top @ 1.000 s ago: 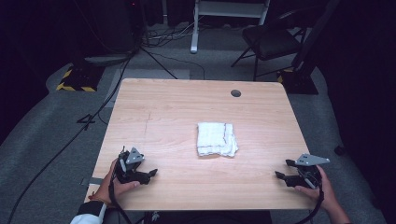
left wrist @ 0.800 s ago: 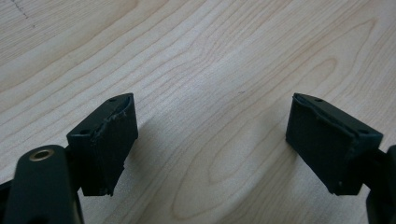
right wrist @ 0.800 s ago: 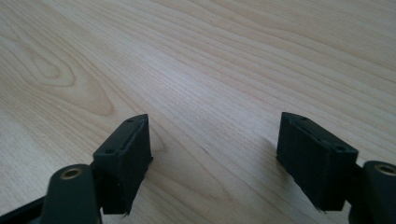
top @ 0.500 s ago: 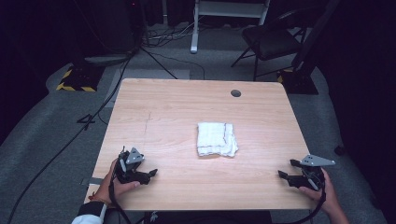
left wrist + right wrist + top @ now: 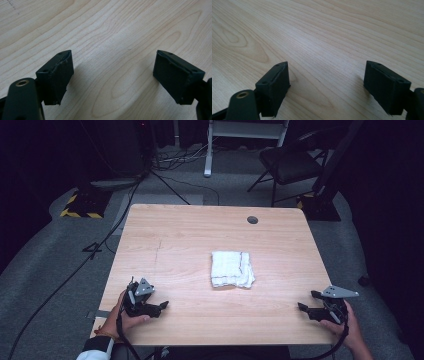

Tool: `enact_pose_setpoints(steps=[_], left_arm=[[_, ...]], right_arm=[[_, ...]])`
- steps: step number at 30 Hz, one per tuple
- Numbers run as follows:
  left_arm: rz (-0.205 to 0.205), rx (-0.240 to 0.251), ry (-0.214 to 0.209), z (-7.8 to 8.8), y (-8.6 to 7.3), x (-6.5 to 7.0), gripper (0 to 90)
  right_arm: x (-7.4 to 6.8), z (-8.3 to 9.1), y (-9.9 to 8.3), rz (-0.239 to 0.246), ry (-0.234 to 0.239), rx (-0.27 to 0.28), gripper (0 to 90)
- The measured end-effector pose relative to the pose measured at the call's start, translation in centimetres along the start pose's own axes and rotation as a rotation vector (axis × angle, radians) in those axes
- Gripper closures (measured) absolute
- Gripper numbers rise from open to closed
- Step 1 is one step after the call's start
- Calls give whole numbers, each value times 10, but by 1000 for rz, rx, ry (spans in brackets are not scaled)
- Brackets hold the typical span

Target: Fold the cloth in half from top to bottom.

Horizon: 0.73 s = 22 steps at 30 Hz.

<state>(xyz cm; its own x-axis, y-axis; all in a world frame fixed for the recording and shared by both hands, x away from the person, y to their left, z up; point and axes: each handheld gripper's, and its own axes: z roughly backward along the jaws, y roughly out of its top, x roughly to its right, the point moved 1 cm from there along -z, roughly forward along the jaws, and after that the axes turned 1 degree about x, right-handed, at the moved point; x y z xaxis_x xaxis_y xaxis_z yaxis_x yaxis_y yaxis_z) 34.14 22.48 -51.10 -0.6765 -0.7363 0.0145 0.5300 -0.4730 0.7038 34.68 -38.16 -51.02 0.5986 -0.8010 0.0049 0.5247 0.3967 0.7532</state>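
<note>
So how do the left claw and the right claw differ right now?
The left claw sits at the table's near-left corner, the right claw at its near-right edge. The left points right, the right points left, both toward the folded white towel. Shared: both open, empty, resting low over bare wood.

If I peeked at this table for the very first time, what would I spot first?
You would spot the folded white cloth with a dark edge, lying alone near the middle of the pale wooden table. Next, the two black grippers at the near edge: the left gripper by the left corner and the right gripper by the right corner, both with jaws open and nothing between them, both well apart from the cloth.
</note>
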Motion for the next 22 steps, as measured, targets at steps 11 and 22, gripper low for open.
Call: enact_pose_setpoints(steps=[11,22], left_arm=[[3,0,3,0,1,0,169],[2,-4,9,-1,1,0,169]], right_arm=[[0,0,0,-1,0,0,209],[0,0,0,0,0,0,209]])
